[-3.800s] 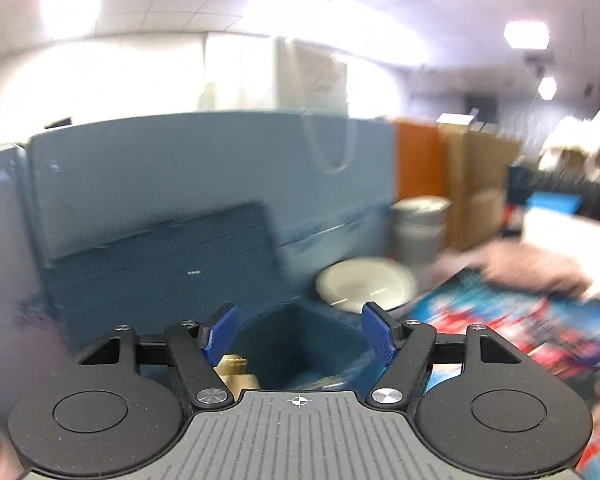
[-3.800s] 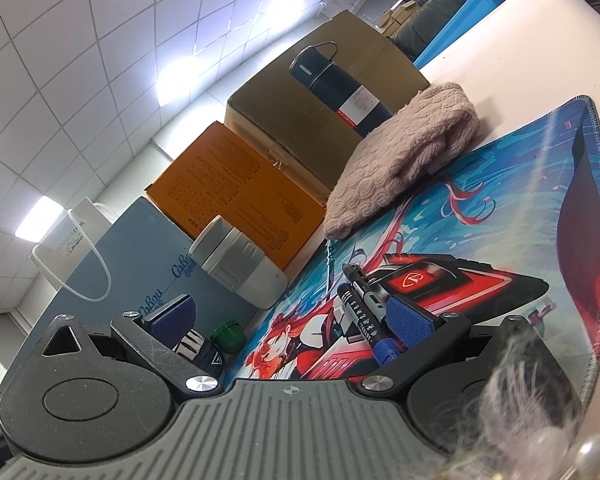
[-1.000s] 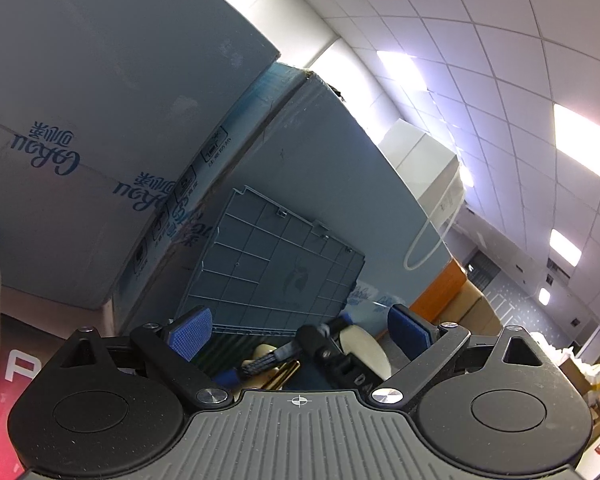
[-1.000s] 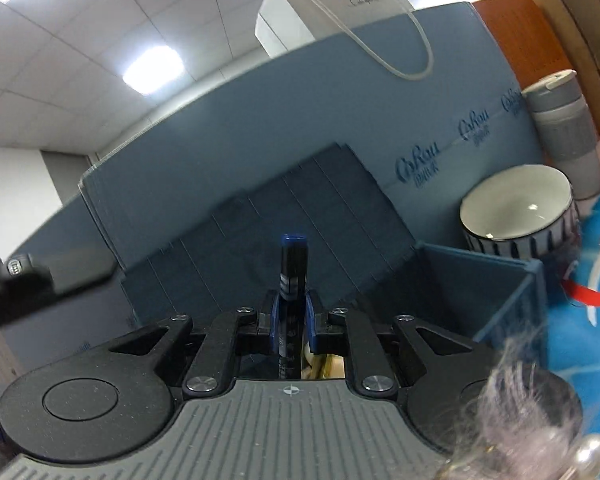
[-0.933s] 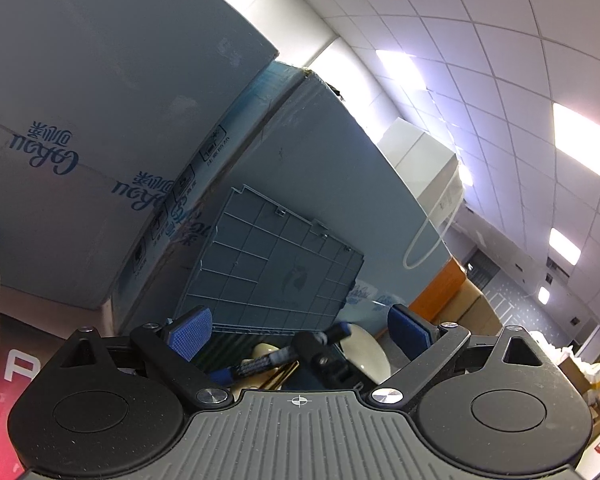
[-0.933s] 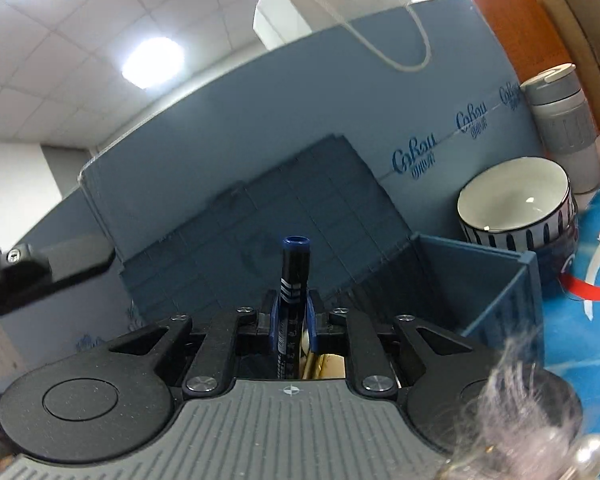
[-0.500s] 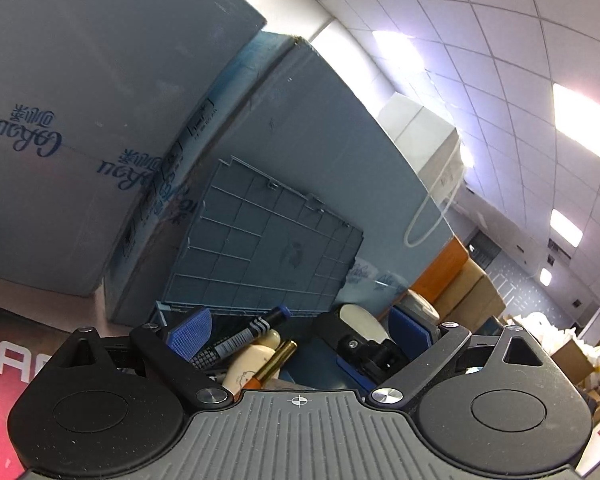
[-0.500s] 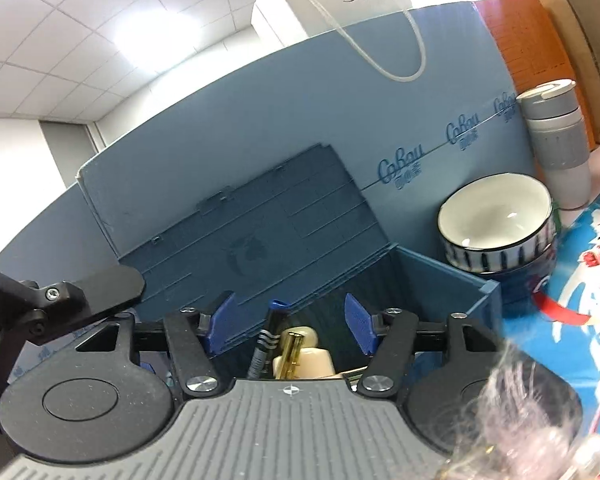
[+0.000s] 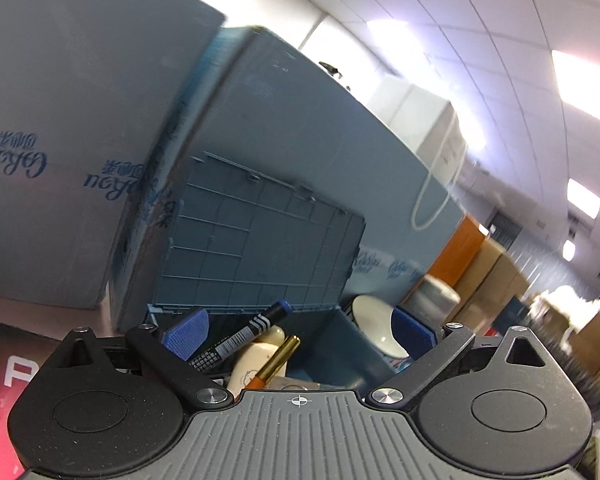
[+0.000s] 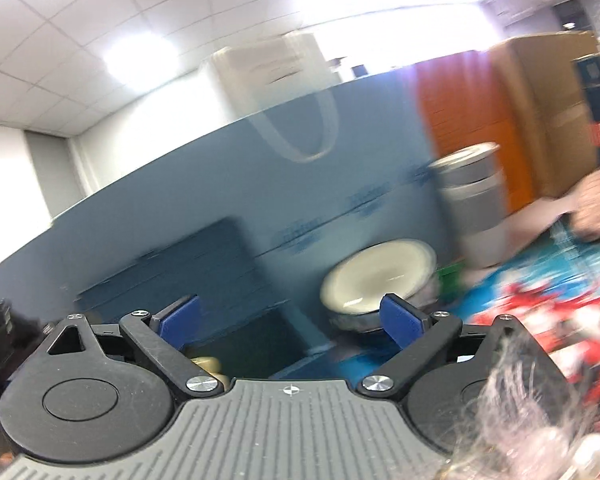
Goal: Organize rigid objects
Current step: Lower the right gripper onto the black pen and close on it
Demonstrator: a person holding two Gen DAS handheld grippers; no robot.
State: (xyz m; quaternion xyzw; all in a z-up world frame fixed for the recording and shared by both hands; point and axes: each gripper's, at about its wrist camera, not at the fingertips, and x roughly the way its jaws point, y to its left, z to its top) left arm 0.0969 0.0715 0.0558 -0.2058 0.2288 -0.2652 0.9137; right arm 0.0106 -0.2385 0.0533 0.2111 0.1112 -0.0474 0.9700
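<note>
Now the right gripper (image 10: 294,317) had just been opening its blue-padded jaws, which stood wide with nothing between them. Beyond and below them sat the open blue plastic storage bin (image 10: 276,336), its ribbed lid (image 9: 256,248) propped upright behind. Ahead of the left gripper (image 9: 300,326), whose jaws were likewise spread wide and empty, the black-and-blue marker pen (image 9: 244,334) leaned inside that bin beside a cream rounded object (image 9: 256,354) and a gold tube (image 9: 280,358). A white ceramic bowl (image 10: 376,280) stood just past the right jaw.

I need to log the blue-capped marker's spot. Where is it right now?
In the left wrist view the marker leans inside the open blue storage box, cap up, left of the gold tube and cream item.
</note>
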